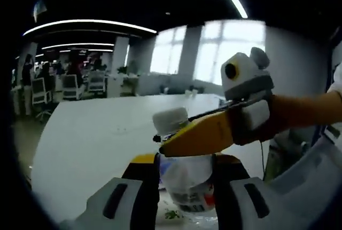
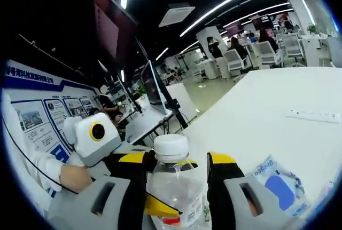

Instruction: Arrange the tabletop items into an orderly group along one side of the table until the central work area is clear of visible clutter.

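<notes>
A clear plastic bottle [image 1: 187, 184] with a white cap [image 1: 171, 119] stands upright between both grippers over the white table [image 1: 96, 134]. My left gripper [image 1: 187, 163] is shut on its body, the yellow-and-black jaws pressed to both sides. The right gripper [image 1: 165, 145] reaches in from the right, its yellow jaw lying across the bottle's neck just under the cap. In the right gripper view the bottle [image 2: 176, 187] fills the space between the right gripper [image 2: 179, 160] jaws. The left gripper [image 2: 156, 206] crosses low in front of the bottle.
A blue-and-white packet [image 2: 278, 184] lies flat on the table [image 2: 267, 107] to the right of the bottle. Farther off lies a white power strip [image 2: 312, 115]. Office desks and chairs [image 1: 69, 86] stand beyond the far edge. A person's hand [image 2: 75, 176] holds the left gripper.
</notes>
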`<state>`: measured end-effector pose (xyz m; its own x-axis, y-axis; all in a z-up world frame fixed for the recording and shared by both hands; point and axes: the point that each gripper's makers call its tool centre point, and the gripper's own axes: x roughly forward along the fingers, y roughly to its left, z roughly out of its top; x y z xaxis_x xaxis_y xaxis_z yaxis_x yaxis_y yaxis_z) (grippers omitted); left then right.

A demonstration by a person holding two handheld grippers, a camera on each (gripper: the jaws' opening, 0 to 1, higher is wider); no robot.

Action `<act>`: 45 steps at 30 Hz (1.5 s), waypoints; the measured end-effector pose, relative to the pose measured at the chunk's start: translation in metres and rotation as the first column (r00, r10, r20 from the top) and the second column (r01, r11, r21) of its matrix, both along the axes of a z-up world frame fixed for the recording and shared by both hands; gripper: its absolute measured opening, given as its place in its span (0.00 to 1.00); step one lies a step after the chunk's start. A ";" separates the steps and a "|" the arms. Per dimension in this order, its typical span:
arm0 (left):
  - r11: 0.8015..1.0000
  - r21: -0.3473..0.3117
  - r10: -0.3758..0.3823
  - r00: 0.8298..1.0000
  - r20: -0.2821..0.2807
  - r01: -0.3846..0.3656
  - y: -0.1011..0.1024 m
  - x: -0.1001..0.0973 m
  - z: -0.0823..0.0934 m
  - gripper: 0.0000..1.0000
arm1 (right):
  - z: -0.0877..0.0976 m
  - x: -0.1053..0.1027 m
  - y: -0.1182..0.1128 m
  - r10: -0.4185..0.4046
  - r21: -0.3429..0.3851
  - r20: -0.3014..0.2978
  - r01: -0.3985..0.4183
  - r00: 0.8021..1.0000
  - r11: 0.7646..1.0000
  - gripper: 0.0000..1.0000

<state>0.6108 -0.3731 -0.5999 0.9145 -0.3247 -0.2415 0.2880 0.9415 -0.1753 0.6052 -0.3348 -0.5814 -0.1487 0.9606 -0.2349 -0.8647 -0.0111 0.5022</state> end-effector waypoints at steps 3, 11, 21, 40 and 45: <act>0.999 0.013 -0.049 0.999 0.004 0.049 -0.009 0.000 0.003 0.34 | 0.005 0.000 0.000 -0.002 0.031 -0.012 0.002 1.000 1.000 0.33; 0.998 0.016 -0.065 0.998 -0.006 0.065 -0.014 0.002 0.001 0.35 | 0.007 0.002 -0.003 -0.006 0.048 0.087 0.002 0.996 0.999 0.24; 0.997 -0.027 -0.077 0.995 -0.059 0.075 -0.007 0.004 -0.006 0.37 | 0.011 0.001 0.000 -0.073 0.095 0.228 0.052 0.971 0.994 0.20; 0.978 0.047 0.206 0.977 -0.052 -0.203 0.076 0.009 -0.005 0.97 | 0.017 0.032 0.025 -0.105 0.090 0.333 0.079 0.937 0.993 0.20; 0.980 0.012 0.198 0.978 -0.064 -0.198 0.073 0.008 -0.005 0.97 | 0.028 0.039 0.038 -0.110 0.110 0.329 0.078 0.938 0.991 0.20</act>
